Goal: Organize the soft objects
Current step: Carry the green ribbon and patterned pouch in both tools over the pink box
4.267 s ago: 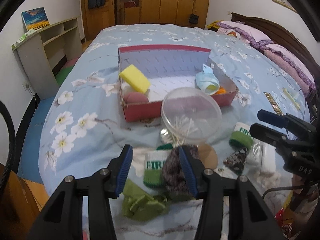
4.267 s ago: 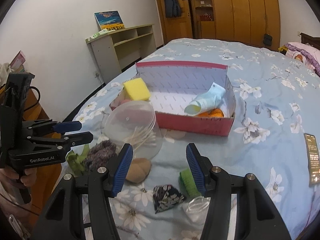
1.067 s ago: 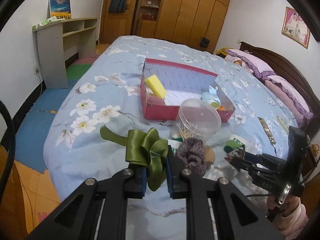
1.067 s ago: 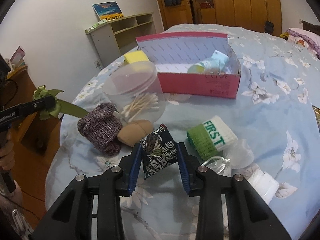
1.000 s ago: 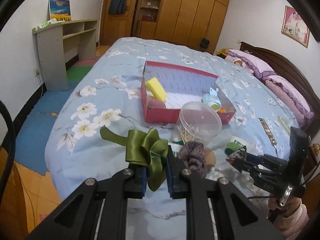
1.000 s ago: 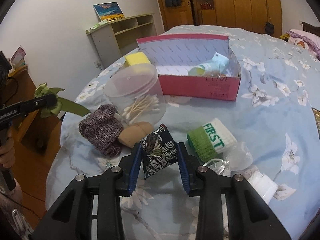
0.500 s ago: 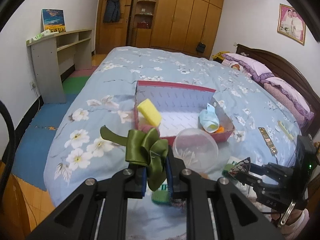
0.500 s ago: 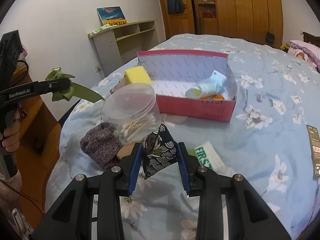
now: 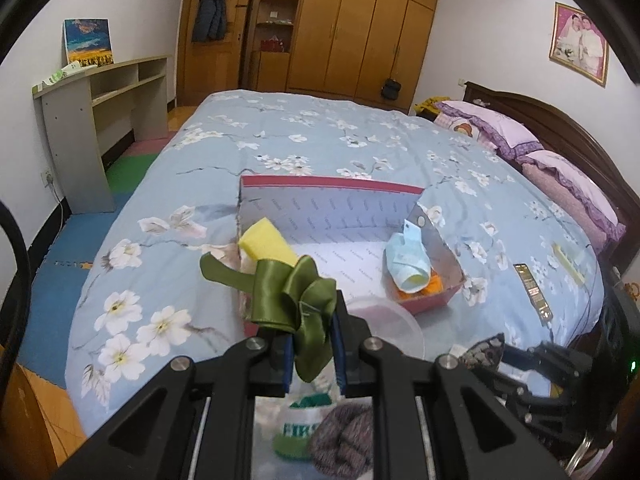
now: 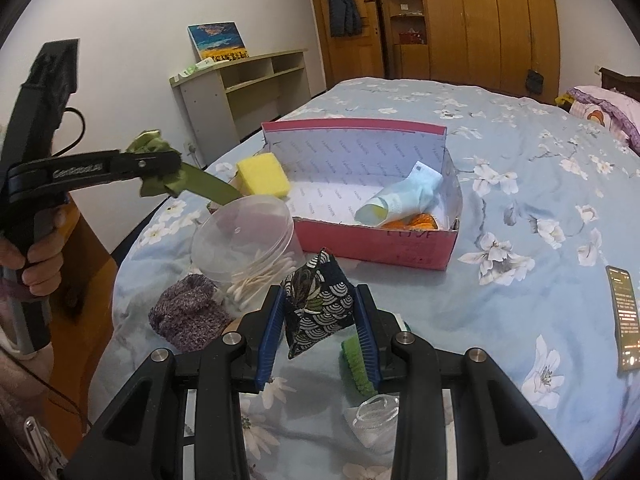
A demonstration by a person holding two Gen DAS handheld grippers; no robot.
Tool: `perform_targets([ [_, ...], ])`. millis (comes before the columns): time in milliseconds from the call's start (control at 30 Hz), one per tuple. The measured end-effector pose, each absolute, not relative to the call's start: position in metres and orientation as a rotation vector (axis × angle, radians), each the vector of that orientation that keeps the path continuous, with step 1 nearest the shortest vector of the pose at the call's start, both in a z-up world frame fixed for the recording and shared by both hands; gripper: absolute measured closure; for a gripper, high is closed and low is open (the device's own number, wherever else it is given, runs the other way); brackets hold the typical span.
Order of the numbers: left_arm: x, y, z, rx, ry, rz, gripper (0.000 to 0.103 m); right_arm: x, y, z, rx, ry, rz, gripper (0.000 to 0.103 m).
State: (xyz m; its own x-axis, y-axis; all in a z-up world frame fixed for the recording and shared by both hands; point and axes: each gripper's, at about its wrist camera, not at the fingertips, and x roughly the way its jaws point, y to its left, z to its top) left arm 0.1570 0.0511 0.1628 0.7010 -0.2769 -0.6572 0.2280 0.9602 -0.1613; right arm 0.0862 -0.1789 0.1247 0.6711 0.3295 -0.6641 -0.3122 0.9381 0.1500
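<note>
One green bow [image 9: 294, 300], one patterned pouch [image 10: 318, 302], both gripped

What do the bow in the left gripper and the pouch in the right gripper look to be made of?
Bow: likely satin ribbon, olive green, glossy, with sheen on its folded loops. Pouch: looks like printed woven cloth, matte, dark with white wave and leaf patterns; its filling is hidden.

Red box [image 10: 376, 240]: middle floor bare, open from above. Yellow sponge [image 10: 262, 174] fills its left near corner; blue sock [image 10: 404, 200] lies on an orange item at its right end. Raised back flap [image 10: 354, 140] blocks the far side. Clear tub [image 10: 244, 236] stands before the near-left wall; purple knit [image 10: 186, 316] nearer. Bedspread [image 10: 520, 308] right of box open up to the phone [image 10: 624, 316].
</note>
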Motion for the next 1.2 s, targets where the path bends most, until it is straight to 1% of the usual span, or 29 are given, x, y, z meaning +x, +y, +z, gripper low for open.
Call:
perform_targets([
  [300,0.192,0.025,0.16,-0.055,0.759,-0.31,0.087,0.094,-0.183,0.123,0.025,0.756,0.352,0.067],
  [567,0.213,0.004,0.144,-0.02,0.795,-0.339,0.087,0.102,-0.189,0.124,0.022,0.752,0.338,0.067],
  [933,0.248,0.0,0.116,-0.012,0.878,-0.32,0.087,0.117,-0.193,0.13,0.018,0.733,0.32,0.067],
  [1200,0.253,-0.002,0.094,0.007,0.932,-0.331,0.086,0.132,-0.19,0.134,0.017,0.718,0.321,0.067],
])
